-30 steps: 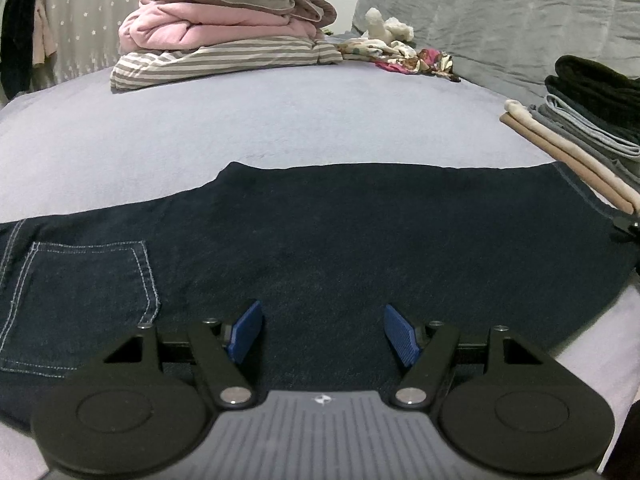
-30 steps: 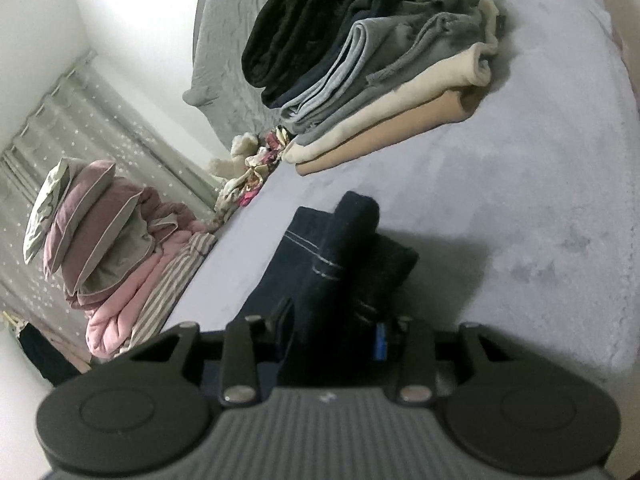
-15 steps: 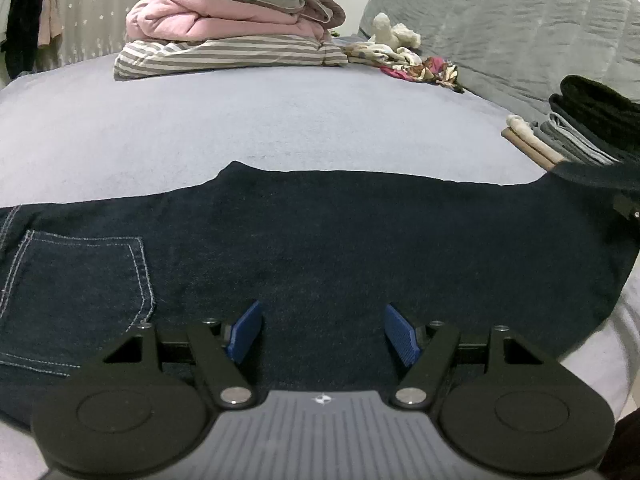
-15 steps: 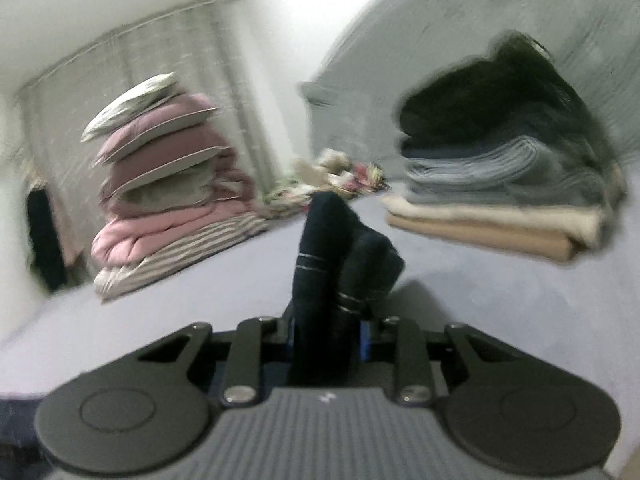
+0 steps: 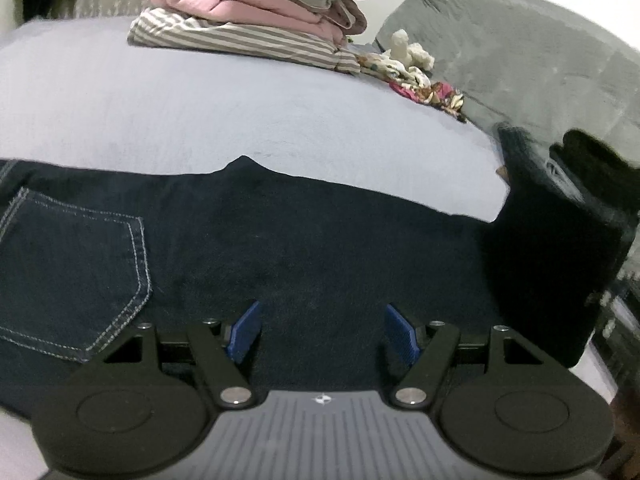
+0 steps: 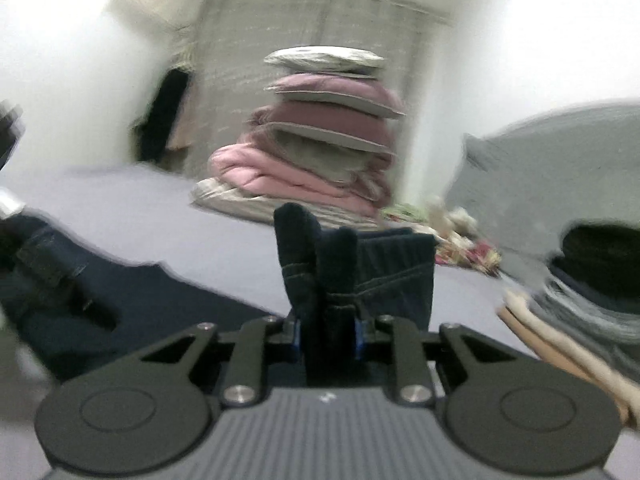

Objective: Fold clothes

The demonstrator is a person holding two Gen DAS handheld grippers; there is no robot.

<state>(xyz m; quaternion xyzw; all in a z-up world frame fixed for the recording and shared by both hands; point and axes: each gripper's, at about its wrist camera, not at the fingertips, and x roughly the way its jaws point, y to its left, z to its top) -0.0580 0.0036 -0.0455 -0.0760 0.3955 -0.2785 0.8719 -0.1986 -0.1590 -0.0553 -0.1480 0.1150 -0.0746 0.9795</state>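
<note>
Dark blue jeans (image 5: 280,248) lie flat across the grey-lilac bed, back pocket (image 5: 76,276) at the left. My left gripper (image 5: 322,330) is open just above the jeans' near edge, holding nothing. My right gripper (image 6: 326,334) is shut on the bunched leg hem of the jeans (image 6: 316,264) and holds it lifted off the bed. In the left wrist view the lifted leg end (image 5: 560,264) stands up at the right. The rest of the jeans (image 6: 132,308) trails to the left in the blurred right wrist view.
A pile of pink and grey bedding on striped cloth (image 5: 256,12) stands at the back. Small patterned clothes (image 5: 424,88) lie beside a grey cushion (image 5: 540,72). A stack of folded clothes (image 6: 580,308) sits at the right.
My right gripper has lifted the jeans' leg end and swung it leftward, over the jeans. The left gripper stayed open and moved slightly closer to the jeans.
</note>
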